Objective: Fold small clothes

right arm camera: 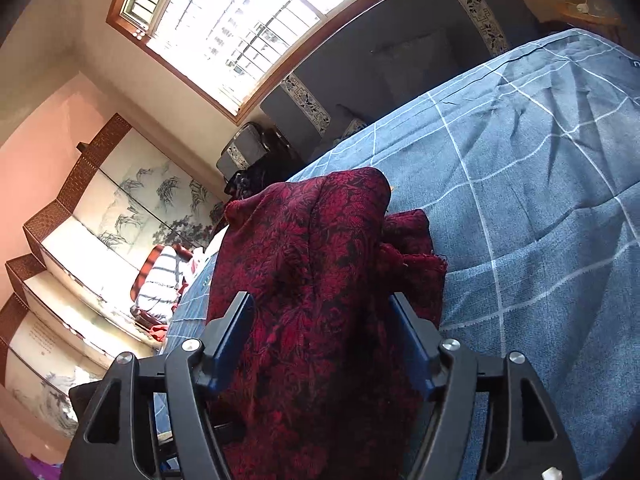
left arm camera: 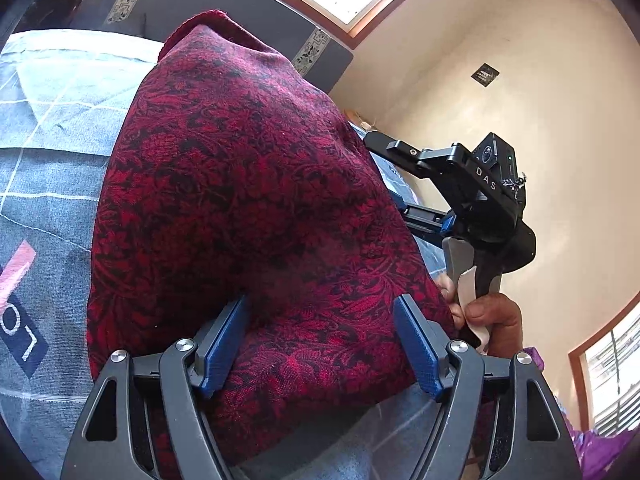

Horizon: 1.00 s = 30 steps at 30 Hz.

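A dark red garment with a black floral pattern (left arm camera: 248, 184) lies in a heap on the blue checked bedspread (left arm camera: 52, 128). My left gripper (left arm camera: 320, 340) stands open, and the cloth lies between and over its blue pads (left arm camera: 222, 344). The right gripper's body (left arm camera: 480, 200) shows at the right edge of the garment, held by a hand. In the right wrist view the same garment (right arm camera: 312, 280) is bunched between the jaws of my right gripper (right arm camera: 324, 344), which stand wide apart; a folded part (right arm camera: 412, 240) lies on the bedspread (right arm camera: 540, 184).
A dark headboard with patterned bands (right arm camera: 384, 56) stands behind the bed under a barred window (right arm camera: 224, 24). A painted folding screen (right arm camera: 92, 232) and a striped cloth on a chair (right arm camera: 160, 280) are at the left. Purple fabric (left arm camera: 596, 444) lies at the lower right.
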Motion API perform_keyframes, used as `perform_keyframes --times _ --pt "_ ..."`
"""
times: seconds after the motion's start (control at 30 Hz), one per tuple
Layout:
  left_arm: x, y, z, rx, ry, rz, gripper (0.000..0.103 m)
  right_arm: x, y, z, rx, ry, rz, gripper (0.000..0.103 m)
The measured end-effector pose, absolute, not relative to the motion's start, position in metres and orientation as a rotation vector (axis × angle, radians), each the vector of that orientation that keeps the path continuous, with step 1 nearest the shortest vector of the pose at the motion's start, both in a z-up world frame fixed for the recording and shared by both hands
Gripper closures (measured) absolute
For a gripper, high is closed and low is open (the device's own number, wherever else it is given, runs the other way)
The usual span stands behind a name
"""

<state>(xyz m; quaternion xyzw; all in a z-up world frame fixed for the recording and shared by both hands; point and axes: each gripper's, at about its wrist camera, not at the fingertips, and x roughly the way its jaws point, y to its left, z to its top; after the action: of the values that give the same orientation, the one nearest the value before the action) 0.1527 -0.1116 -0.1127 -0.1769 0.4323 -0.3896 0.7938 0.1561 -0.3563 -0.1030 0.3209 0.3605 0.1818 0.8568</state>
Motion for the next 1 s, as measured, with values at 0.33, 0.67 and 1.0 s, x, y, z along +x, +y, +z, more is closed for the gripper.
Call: perform_keyframes --times 0.33,0.67,1.0 --pt "0.161 -0.105 -0.106 -0.467 0.95 -0.837 0.029 0.16 -0.342 -0.115 0.636 0.817 0.396 0.081" --pt "0.161 -0.113 -0.107 -0.408 0.956 -0.85 0.029 0.137 -0.369 -0.134 0.727 0.773 0.393 0.081" --pt "0.16 -0.113 -0.108 -0.404 0.953 -0.85 0.028 0.126 -0.378 -0.134 0.781 0.761 0.4 0.063"
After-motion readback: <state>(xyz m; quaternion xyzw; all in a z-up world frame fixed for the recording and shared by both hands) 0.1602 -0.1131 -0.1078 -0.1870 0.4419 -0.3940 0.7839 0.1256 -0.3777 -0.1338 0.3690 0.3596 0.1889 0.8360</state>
